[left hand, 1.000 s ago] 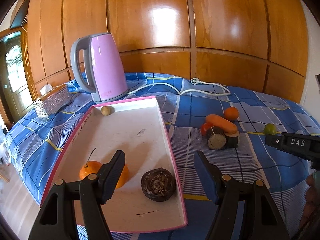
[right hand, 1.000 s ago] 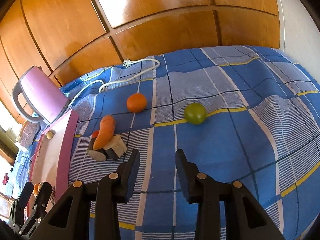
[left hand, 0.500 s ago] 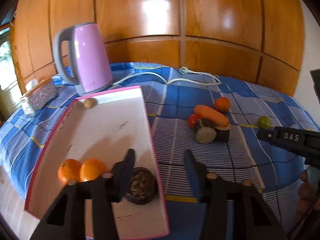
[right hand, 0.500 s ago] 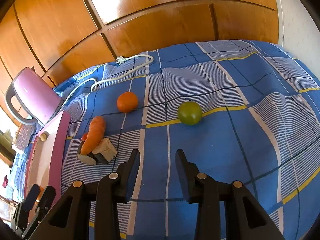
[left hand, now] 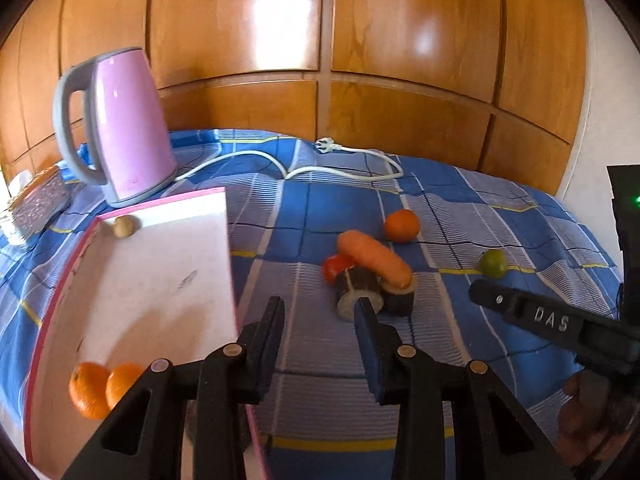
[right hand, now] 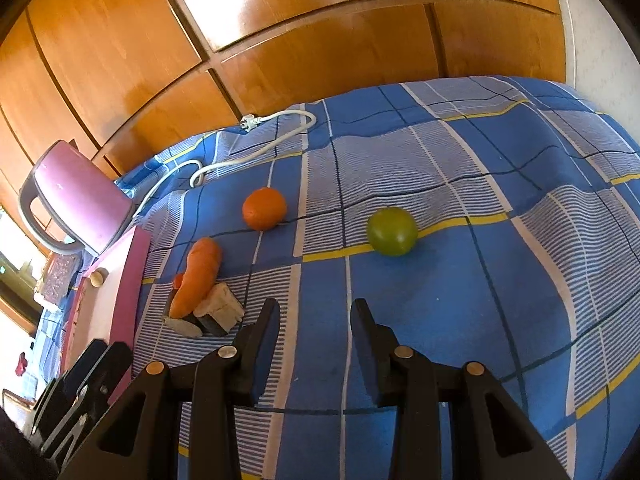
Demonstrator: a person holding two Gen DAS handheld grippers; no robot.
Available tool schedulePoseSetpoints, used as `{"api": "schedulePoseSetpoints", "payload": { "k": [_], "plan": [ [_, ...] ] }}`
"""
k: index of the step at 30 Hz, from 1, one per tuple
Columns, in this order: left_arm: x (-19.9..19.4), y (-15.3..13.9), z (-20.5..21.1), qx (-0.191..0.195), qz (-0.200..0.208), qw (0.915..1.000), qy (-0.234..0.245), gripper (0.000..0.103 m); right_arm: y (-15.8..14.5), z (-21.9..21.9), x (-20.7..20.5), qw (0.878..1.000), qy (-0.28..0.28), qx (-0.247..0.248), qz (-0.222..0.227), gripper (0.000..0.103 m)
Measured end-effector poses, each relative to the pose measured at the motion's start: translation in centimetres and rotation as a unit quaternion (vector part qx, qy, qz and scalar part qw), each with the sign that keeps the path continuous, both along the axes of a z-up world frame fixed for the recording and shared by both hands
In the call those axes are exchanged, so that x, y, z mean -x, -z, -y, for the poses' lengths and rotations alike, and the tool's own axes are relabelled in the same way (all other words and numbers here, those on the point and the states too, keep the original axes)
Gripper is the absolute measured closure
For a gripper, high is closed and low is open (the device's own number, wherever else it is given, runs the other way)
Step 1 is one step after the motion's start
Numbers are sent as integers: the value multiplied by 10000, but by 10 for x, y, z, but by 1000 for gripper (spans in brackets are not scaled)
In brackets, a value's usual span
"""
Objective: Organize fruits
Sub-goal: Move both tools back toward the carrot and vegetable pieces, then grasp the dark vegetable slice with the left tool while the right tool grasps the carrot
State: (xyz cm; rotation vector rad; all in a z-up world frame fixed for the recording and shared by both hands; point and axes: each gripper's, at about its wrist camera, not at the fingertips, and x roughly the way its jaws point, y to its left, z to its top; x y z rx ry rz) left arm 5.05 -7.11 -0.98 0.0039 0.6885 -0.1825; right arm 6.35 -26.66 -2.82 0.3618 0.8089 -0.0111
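A pink-rimmed white tray (left hand: 160,280) lies at the left, holding two oranges (left hand: 102,388) at its near end and a small brown fruit (left hand: 122,226) at its far end. On the blue checked cloth lie an orange (right hand: 264,208), a green fruit (right hand: 392,231), a carrot (right hand: 198,276) across dark cut pieces (left hand: 360,292), and a small red fruit (left hand: 334,266). My left gripper (left hand: 318,316) is open and empty over the cloth beside the tray's right rim. My right gripper (right hand: 314,320) is open and empty, short of the green fruit.
A pink kettle (left hand: 120,128) stands behind the tray, its white cord (left hand: 340,160) trailing across the cloth. A silver tissue box (left hand: 36,204) sits at far left. Wooden panels (left hand: 320,40) close the back. The right gripper shows in the left wrist view (left hand: 552,320).
My left gripper has swung right, off the tray and toward the carrot pile; the dark round fruit on the tray has dropped out of view. My right gripper moved slightly closer to the green fruit.
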Motion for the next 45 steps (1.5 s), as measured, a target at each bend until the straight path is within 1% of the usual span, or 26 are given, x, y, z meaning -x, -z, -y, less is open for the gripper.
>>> {"api": "schedulePoseSetpoints", "payload": {
  "k": [2, 4, 7, 12, 15, 19, 21, 22, 27, 30, 32, 34, 38, 41, 44, 45],
  "plan": [
    [-10, 3, 3, 95, -181, 9997, 123, 66, 0, -2, -2, 10000, -37, -2, 19, 66],
    [-16, 6, 5, 163, -296, 9993, 149, 66, -1, -3, -3, 9999, -90, -26, 50, 66],
    [-24, 10, 9, 286, -400, 9987, 153, 66, -4, -5, -5, 9995, -191, -190, 151, 66],
    [-34, 12, 14, 435, -493, 9976, 200, 66, -6, -8, -9, 9980, -378, -440, 242, 66],
    [-43, 17, 16, 480, -590, 9970, 163, 66, -5, -9, -10, 9977, -413, -478, 245, 66],
    [-48, 22, 16, 615, -665, 9957, 181, 65, -6, -7, -13, 9963, -452, -679, 282, 66],
    [-49, 24, 15, 668, -687, 9952, 212, 67, -6, -9, -17, 9956, -517, -736, 277, 66],
    [-48, 26, 15, 692, -697, 9949, 243, 69, -5, -11, -20, 9952, -569, -757, 266, 66],
    [-44, 25, 14, 717, -600, 9953, 249, 70, -6, -23, -28, 9920, -888, -853, 261, 66],
    [-36, 24, 16, 600, -525, 9964, 272, 70, -7, -27, -35, 9903, -1020, -916, 250, 66],
    [-33, 24, 17, 516, -499, 9970, 297, 70, -8, -31, -44, 9897, -1116, -866, 218, 66],
    [-31, 24, 19, 433, -454, 9976, 306, 69, -6, -37, -56, 9882, -1254, -874, 107, 66],
    [-32, 26, 19, 414, -438, 9977, 307, 69, 5, -51, -79, 9842, -1548, -835, -217, 66],
    [-32, 26, 18, 413, -446, 9977, 299, 68, 13, -59, -89, 9837, -1644, -580, -441, 77],
    [-33, 27, 19, 421, -468, 9975, 319, 67, 10, -58, -85, 9852, -1617, -447, -354, 78],
    [-34, 28, 20, 404, -510, 9972, 360, 67, 7, -55, -81, 9870, -1527, -425, -285, 78]
  ]
}}
